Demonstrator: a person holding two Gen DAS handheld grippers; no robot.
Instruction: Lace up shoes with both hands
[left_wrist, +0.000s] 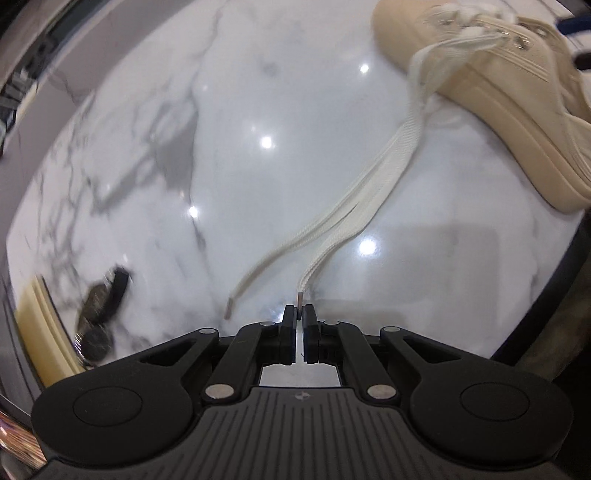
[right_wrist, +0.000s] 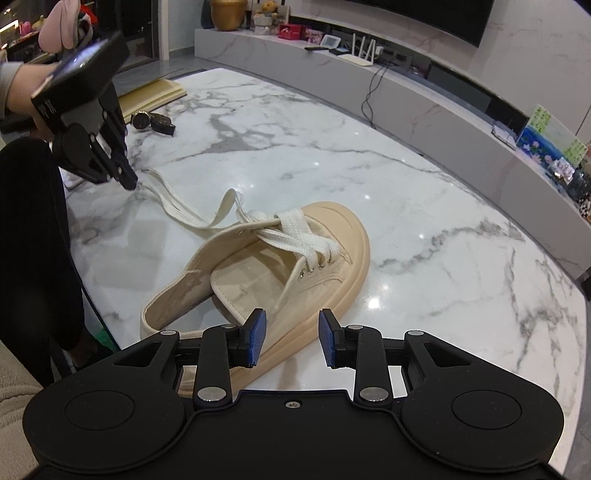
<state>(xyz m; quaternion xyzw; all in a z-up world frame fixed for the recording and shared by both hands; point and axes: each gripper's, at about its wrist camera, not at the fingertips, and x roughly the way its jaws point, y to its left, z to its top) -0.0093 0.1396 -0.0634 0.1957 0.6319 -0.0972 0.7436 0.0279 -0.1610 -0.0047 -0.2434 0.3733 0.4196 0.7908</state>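
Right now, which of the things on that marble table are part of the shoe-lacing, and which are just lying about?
Part of the job:
- beige suede shoe
- flat white shoelace, its tip pinched in the left gripper
- right gripper, open beside the shoe

Just lying about:
- black wristwatch
- cream-coloured flat board
- white router on the far shelf

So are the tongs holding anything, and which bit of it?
The left tongs pinch one white shoelace by its hard tip. The right tongs are open over the beige shoe, holding nothing.
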